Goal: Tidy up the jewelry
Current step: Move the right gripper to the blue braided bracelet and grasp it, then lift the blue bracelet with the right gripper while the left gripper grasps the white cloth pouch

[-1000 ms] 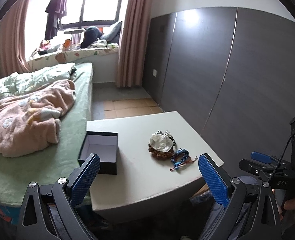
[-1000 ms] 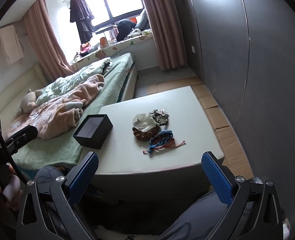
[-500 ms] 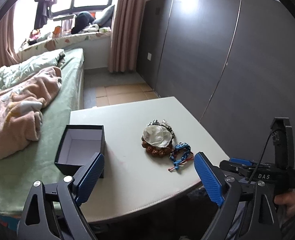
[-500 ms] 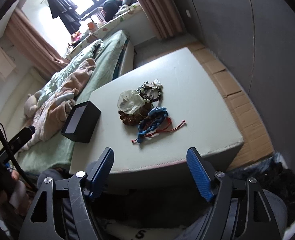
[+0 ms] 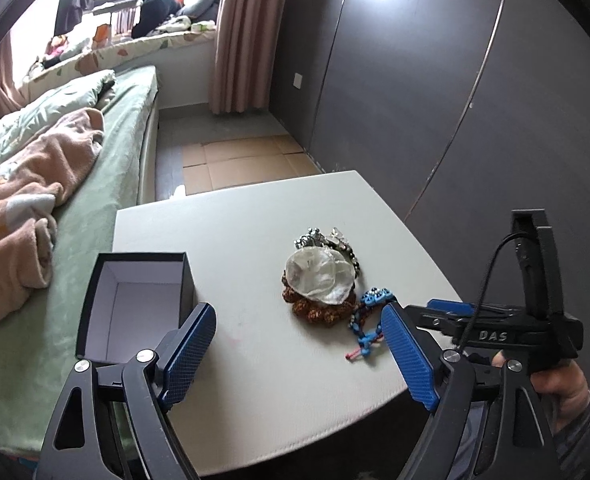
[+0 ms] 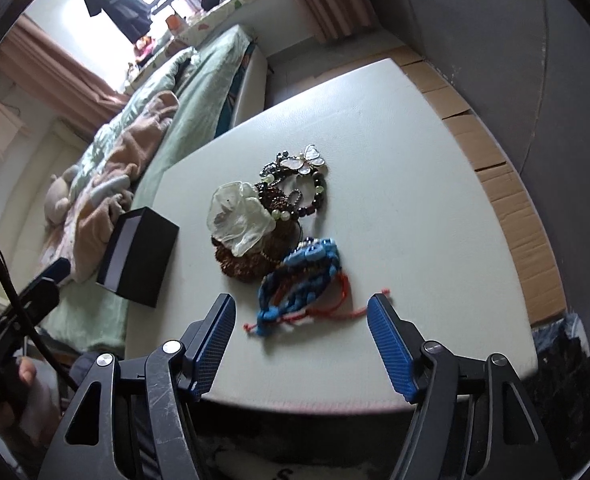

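Observation:
A pile of jewelry lies on a white table (image 5: 255,216): a white fabric flower (image 6: 237,216) on a brown beaded bracelet (image 6: 239,266), a dark bead bracelet with a butterfly charm (image 6: 307,160), and a blue and red woven bracelet (image 6: 301,280). An open black box (image 5: 135,300) stands at the table's left edge; it also shows in the right wrist view (image 6: 137,256). My left gripper (image 5: 295,356) is open over the table's front, between box and pile. My right gripper (image 6: 301,340) is open, just short of the blue bracelet.
A bed with green sheet (image 5: 95,184) and pink blanket (image 5: 27,200) adjoins the table's left side. Dark wardrobe doors (image 5: 415,80) stand to the right. Cardboard (image 6: 511,200) covers the floor beside the table. The other gripper's body (image 5: 507,320) is at the left view's right.
Both grippers have moved forward and down toward the table. The right one has closed in on the blue bracelet. Both stay open and empty.

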Demonstrator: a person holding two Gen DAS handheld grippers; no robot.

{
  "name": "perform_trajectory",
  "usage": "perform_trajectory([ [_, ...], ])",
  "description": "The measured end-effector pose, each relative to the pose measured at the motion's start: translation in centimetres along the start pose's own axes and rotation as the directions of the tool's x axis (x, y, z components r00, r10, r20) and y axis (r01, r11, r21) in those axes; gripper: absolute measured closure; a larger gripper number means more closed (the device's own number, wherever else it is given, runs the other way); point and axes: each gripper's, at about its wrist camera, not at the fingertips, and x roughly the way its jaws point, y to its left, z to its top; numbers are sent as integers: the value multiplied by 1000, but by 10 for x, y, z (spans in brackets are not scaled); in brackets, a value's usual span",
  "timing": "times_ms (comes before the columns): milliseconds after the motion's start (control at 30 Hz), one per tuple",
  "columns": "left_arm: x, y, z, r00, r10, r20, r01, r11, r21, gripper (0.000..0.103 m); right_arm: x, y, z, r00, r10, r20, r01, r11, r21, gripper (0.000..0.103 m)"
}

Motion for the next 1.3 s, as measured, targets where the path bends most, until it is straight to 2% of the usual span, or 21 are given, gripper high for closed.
perform_trajectory([
  [167, 17, 7, 11, 1000, 7, -25, -7, 1000, -8, 25, 22, 4, 16, 999, -21, -32, 20, 999, -46, 33],
  [300, 29, 13, 15, 999, 24, -42, -24, 1000, -14, 28, 39, -1, 21, 999, 11, -40, -13, 999, -33, 33],
  [433, 45, 18, 18, 998, 22, -62, -23, 1000, -21, 31, 51, 2, 22, 998, -24, -59, 21, 999, -50, 33],
  [467, 47, 20, 19, 998, 24, -64, -25, 999, -23, 31, 53, 4, 23, 998, -32, -59, 29, 998, -53, 36],
  [533, 55, 21, 22, 998, 23, -67, -25, 999, -29, 31, 56, 4, 24, 997, -48, -59, 45, 997, -61, 54],
  [600, 63, 21, 25, 997, 12, -75, -14, 999, -33, 31, 55, 0, 26, 997, -63, -53, 60, 997, -51, 67],
  [667, 70, 18, 28, 997, 2, -83, -4, 1000, -28, 31, 53, -9, 26, 998, -31, -53, 31, 999, -11, 71],
  [800, 85, 10, 33, 995, -15, -102, 14, 1000, -4, 31, 41, -17, 26, 999, -31, -16, 31, 999, 12, 72],
  [933, 107, 2, 34, 992, 1, -126, 2, 1000, 25, 31, 24, -32, 28, 999, -14, 40, 11, 998, 68, 72],
  [1133, 143, 5, 30, 984, 10, -179, -7, 1000, 17, 32, 6, -47, 30, 994, 39, 101, -51, 990, 128, 72],
  [1233, 155, 5, 29, 981, 4, -195, 1, 1000, 27, 48, 0, -48, 32, 988, 75, 132, -94, 985, 146, 72],
  [1300, 158, 8, 28, 978, -8, -208, 11, 1000, 13, 80, -2, -48, 34, 984, 105, 145, -127, 980, 153, 72],
])
